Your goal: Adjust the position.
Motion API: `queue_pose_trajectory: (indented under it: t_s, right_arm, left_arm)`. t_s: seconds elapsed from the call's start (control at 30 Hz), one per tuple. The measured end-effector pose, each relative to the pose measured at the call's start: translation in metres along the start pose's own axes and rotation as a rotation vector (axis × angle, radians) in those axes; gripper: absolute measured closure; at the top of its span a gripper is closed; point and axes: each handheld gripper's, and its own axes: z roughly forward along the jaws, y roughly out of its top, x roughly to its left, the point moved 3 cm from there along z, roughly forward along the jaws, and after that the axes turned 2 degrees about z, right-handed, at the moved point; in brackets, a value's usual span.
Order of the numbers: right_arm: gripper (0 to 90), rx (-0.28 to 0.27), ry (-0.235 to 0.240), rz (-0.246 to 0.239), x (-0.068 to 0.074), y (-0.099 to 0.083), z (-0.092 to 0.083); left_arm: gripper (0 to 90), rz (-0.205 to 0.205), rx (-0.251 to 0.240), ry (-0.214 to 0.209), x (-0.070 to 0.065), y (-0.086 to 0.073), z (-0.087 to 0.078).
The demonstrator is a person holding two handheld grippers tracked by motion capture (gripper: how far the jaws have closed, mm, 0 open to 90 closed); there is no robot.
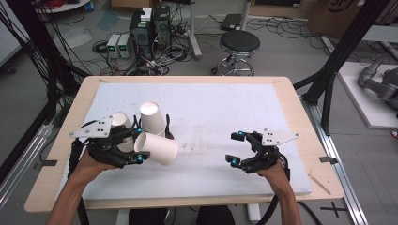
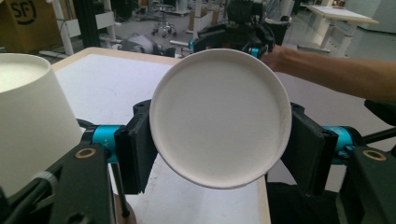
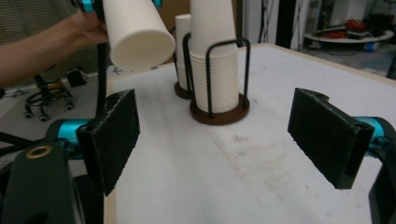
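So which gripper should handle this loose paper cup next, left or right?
Left, probably. The left gripper is already shut on the paper cup, lifted sideways beside the cup stacks. The right gripper is open, holding nothing, well apart across the white mat.

The paper cup (image 1: 157,148), plain white and empty, lies on its side in the air at the left of the high view, clamped across its body between two black jaws, its closed base toward the middle of the table. In the left gripper view that round base (image 2: 219,116) faces the camera at the centre of the frame. In the right gripper view the cup (image 3: 135,32) hangs tilted at upper left.
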Motion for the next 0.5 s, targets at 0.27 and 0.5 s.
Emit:
queue_pose_trajectory:
  t_s: [0.27, 0.5]
  right_arm:
    - [17.4, 0.016, 0.09, -0.049, 0.015, 0.034, 0.021]
    - [17.3, 0.037, 0.142, -0.061, 0.021, 0.048, 0.049]
  left_arm:
    - [33.7, 0.003, 0.0, -0.02, -0.003, 0.0, 0.01]
    - [33.6, 0.002, -0.009, -0.039, -0.007, 0.002, 0.023]
